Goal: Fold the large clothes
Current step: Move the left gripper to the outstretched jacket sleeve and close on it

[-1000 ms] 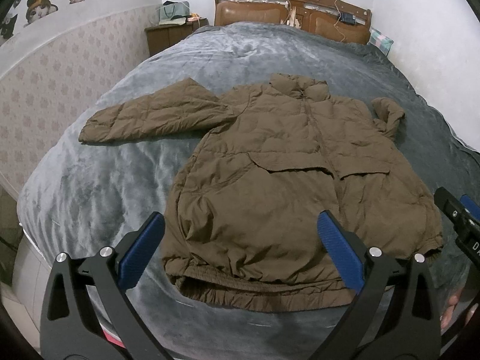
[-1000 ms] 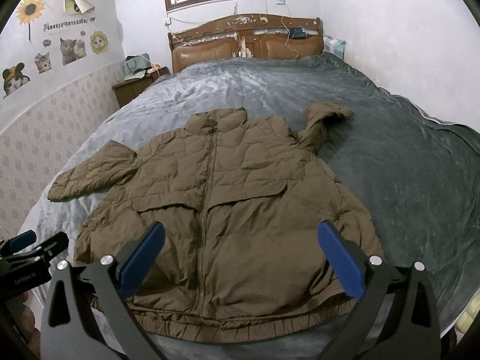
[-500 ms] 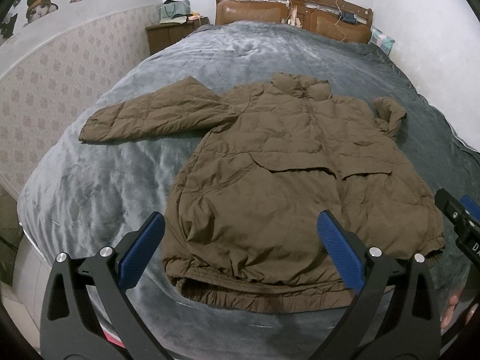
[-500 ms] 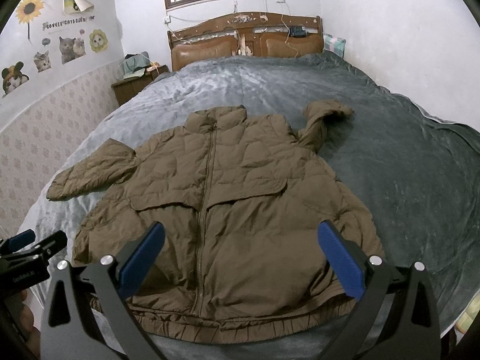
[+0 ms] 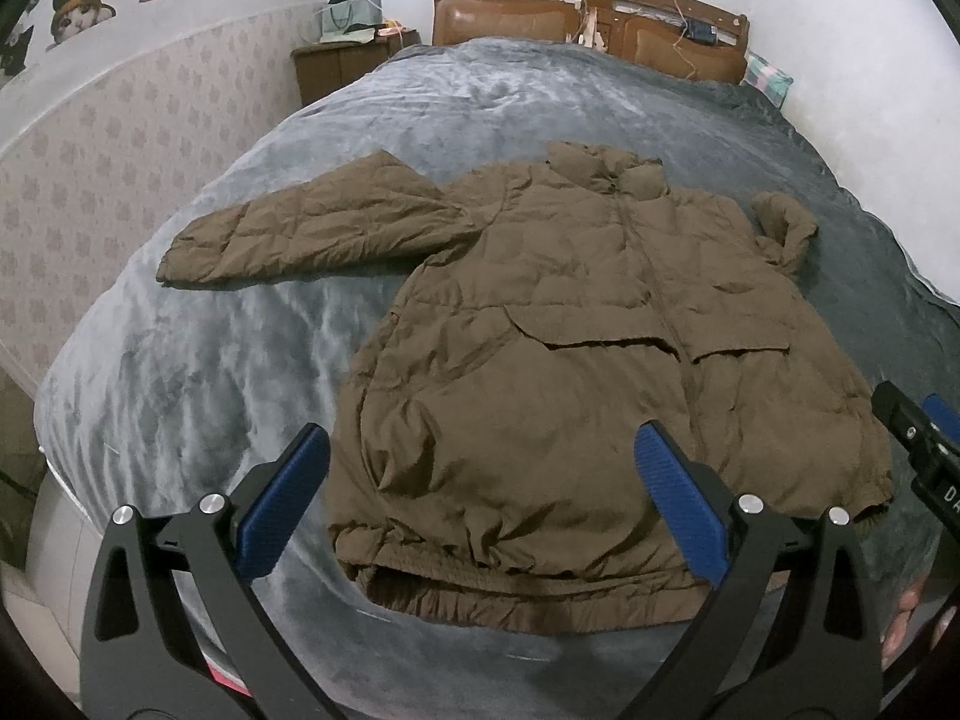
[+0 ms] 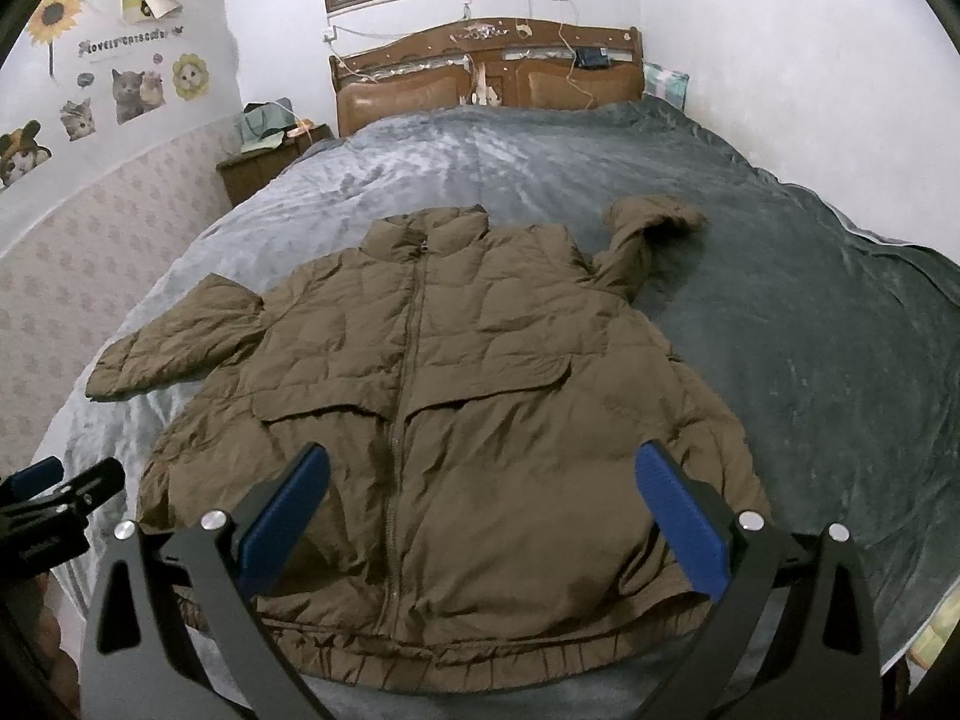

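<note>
A brown puffer jacket [image 5: 576, 372] [image 6: 456, 408] lies face up on the grey bedspread, zipped, collar toward the headboard. Its left sleeve [image 5: 300, 222] stretches out flat toward the wall side. Its right sleeve [image 6: 642, 234] is bent up beside the shoulder. My left gripper [image 5: 480, 492] hovers open above the hem's left part, nothing between its blue pads. My right gripper [image 6: 480, 498] hovers open over the lower front near the zip, also empty. Each gripper's body shows at the edge of the other's view.
The grey blanket [image 6: 780, 276] covers a wide bed with a wooden headboard [image 6: 486, 72]. A wooden nightstand [image 5: 342, 60] with bags stands at the back left. A papered wall with cat stickers runs along the left. The bed edge [image 5: 60, 480] drops off at the near left.
Both grippers have drifted slightly; the jacket sits a touch lower in the left wrist view. Both stay open and the jacket lies unmoved.
</note>
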A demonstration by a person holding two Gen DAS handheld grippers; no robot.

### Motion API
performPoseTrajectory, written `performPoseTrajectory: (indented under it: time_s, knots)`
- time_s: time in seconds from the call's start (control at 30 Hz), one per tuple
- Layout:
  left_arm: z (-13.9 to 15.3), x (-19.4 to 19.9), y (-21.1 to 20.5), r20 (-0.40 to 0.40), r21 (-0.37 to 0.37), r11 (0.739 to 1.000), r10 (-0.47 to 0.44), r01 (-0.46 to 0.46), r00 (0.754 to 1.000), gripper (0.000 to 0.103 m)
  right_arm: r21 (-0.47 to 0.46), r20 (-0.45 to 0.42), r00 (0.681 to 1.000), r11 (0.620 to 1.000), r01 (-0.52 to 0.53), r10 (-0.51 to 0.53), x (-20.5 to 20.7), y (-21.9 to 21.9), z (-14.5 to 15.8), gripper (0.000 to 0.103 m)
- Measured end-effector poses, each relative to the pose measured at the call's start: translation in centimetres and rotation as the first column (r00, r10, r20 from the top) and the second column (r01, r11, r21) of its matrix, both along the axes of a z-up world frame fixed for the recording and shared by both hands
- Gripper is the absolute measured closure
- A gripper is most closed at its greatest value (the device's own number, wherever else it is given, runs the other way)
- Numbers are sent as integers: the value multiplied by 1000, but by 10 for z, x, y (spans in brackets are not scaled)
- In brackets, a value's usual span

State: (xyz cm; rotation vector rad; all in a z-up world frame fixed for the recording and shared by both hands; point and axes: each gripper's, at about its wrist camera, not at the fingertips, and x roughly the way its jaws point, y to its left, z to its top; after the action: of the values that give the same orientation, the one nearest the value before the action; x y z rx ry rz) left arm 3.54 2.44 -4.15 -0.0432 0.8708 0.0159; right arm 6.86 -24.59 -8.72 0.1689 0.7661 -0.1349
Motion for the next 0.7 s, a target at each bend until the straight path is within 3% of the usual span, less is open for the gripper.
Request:
performPoseTrajectory:
  time_s: [0.53,0.7]
  knots:
    - [-6,37,21,-19,2,1000,30,-30,999,3,-26,-32,999,999,-21,20,51,10,8,1]
    - [-25,64,55,-83,-53,994,88,-93,993,3,-28,10,999,999,-46,46,78,13,7,1]
